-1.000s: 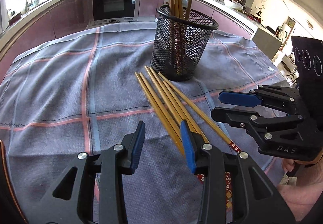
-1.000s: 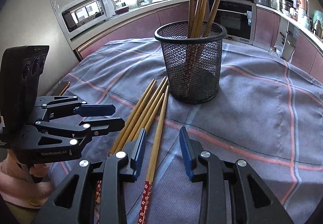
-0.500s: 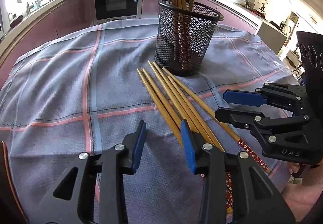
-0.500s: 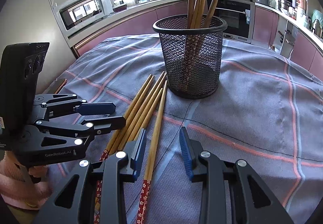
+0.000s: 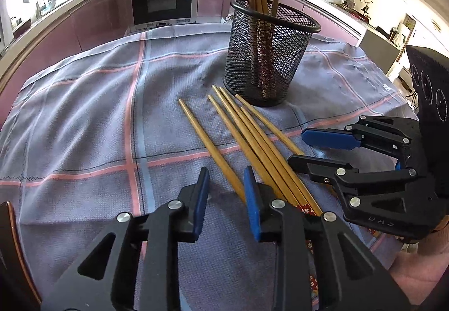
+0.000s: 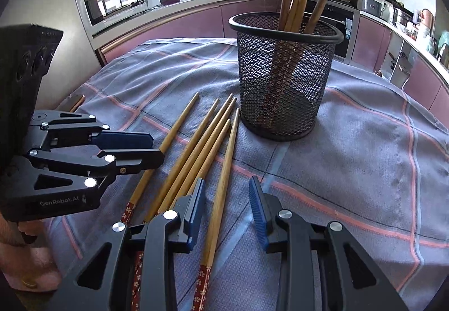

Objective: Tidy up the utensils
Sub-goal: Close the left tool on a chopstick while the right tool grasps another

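- Left gripper [image 5: 226, 182] jaws are closing, nothing pinched; the separated leftmost chopstick [image 5: 209, 147] is running between the tips.
- Right gripper [image 6: 227, 196] jaws are standing apart, empty, straddling the rightmost chopstick [image 6: 223, 184].
- Best bet: each should be taking one stick only, pinching near the patterned end, lifting clear of neighbours before tipping it into the mesh cup [image 5: 269, 55] just ahead.
- Count: five loose chopsticks lying on the checked cloth [image 5: 84, 114] under the tools; four standing in the cup; one cup; two grippers.
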`<action>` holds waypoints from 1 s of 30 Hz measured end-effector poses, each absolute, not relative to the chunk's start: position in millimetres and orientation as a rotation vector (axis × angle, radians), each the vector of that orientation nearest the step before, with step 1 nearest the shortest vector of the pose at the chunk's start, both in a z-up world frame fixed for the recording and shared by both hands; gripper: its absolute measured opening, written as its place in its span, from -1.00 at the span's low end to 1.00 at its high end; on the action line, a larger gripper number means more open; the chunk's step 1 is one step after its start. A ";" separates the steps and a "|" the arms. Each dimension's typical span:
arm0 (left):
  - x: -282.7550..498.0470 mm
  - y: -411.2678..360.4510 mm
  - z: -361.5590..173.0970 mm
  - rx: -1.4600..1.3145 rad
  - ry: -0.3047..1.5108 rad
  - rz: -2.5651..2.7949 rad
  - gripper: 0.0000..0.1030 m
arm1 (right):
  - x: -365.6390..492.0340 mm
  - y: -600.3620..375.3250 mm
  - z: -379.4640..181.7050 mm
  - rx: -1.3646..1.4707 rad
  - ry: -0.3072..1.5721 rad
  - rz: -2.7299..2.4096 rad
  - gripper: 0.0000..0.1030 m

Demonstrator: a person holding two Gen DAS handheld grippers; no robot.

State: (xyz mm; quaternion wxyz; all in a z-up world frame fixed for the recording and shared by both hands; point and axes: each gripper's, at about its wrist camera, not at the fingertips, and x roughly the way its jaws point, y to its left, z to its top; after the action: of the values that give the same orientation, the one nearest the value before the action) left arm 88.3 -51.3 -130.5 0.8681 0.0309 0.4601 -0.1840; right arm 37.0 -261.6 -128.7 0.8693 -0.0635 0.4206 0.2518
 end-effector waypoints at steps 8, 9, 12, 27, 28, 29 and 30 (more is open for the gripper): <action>98.7 -59.5 -133.0 0.106 0.965 -0.350 -0.48 | 41.7 -254.9 -128.9 -0.170 0.877 0.502 -0.52; 98.8 -60.0 -133.3 0.108 0.963 -0.345 -0.52 | 42.3 -254.6 -129.0 -0.167 0.878 0.501 -0.57; 97.7 -58.7 -133.8 0.092 0.963 -0.334 -0.64 | 43.5 -257.5 -128.8 -0.146 0.883 0.504 -0.84; 91.7 -46.6 -130.7 0.000 0.970 -0.321 -0.84 | 33.0 -277.1 -116.7 -0.086 0.860 0.531 -0.89; 90.7 -45.8 -129.3 -0.002 0.967 -0.321 -0.84 | 31.9 -279.2 -114.7 -0.079 0.855 0.537 -0.89; 89.4 -44.9 -127.5 -0.005 0.962 -0.322 -0.84 | 30.6 -280.8 -113.0 -0.075 0.851 0.543 -0.89; 88.1 -43.8 -125.3 -0.008 0.955 -0.325 -0.84 | 29.2 -281.6 -111.2 -0.071 0.846 0.548 -0.89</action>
State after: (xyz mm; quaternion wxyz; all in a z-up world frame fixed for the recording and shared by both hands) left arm 88.1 -43.8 -125.3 0.8754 -0.0039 0.4576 -0.1558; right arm 29.2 -281.6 -111.2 0.8751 -0.0341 0.4053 0.2623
